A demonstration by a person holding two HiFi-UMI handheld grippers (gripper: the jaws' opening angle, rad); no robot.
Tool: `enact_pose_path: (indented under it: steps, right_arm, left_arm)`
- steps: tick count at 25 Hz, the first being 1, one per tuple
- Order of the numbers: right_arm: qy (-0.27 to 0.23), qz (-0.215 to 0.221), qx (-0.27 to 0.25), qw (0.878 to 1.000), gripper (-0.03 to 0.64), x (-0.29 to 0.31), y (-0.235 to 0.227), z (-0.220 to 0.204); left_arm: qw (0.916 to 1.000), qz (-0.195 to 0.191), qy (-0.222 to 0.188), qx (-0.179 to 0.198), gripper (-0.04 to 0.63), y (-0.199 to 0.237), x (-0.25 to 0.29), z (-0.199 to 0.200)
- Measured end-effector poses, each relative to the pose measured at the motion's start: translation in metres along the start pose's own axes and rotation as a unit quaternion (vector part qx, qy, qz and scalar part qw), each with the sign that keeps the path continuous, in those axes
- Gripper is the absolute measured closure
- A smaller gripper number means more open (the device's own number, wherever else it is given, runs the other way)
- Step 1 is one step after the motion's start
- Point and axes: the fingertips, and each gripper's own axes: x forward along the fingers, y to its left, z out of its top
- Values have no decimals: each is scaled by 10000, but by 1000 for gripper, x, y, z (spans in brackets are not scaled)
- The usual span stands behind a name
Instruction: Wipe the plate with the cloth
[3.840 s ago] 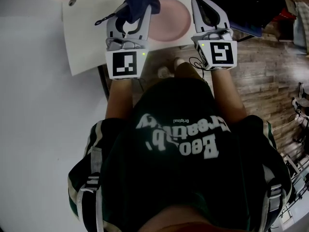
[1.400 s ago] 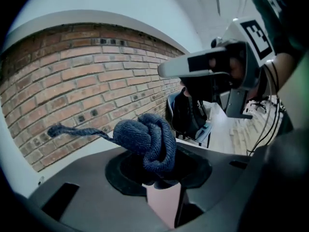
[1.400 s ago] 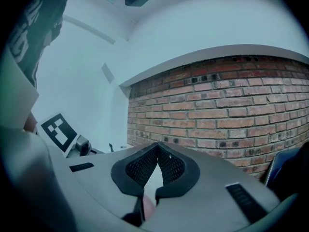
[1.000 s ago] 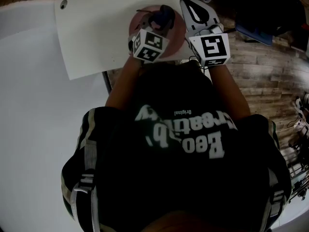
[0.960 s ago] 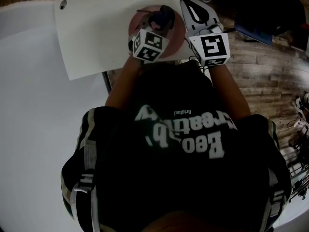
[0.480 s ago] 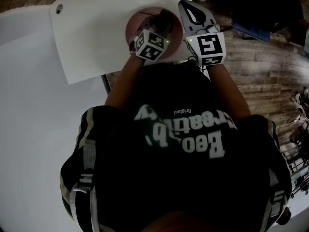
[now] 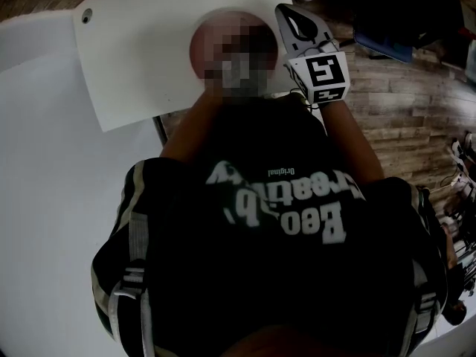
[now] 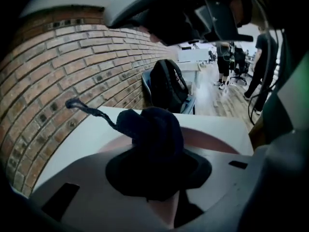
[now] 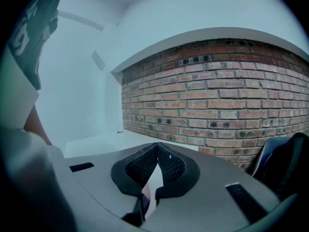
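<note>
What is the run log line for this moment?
left claw: shut on cloth | cloth: over plate | right claw: shut, empty, right of plate | plate: on white table

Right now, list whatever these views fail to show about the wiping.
- Head view: a mosaic patch covers the left gripper and most of the round pink plate.
- Left gripper view: the bunched dark blue cloth hides whether it presses on the plate.
- Right gripper view: the shut right gripper faces the red brick wall; whether it touches the plate cannot be told.
</note>
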Motion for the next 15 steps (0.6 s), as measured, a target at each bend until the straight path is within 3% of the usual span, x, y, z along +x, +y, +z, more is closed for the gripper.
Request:
enact_pose_path:
  steps: [15]
  right_arm:
    - [-20, 86, -4, 10000, 621, 0, -6, 0]
  left_arm:
    - [9988, -182, 206, -405, 471, 1, 2, -3]
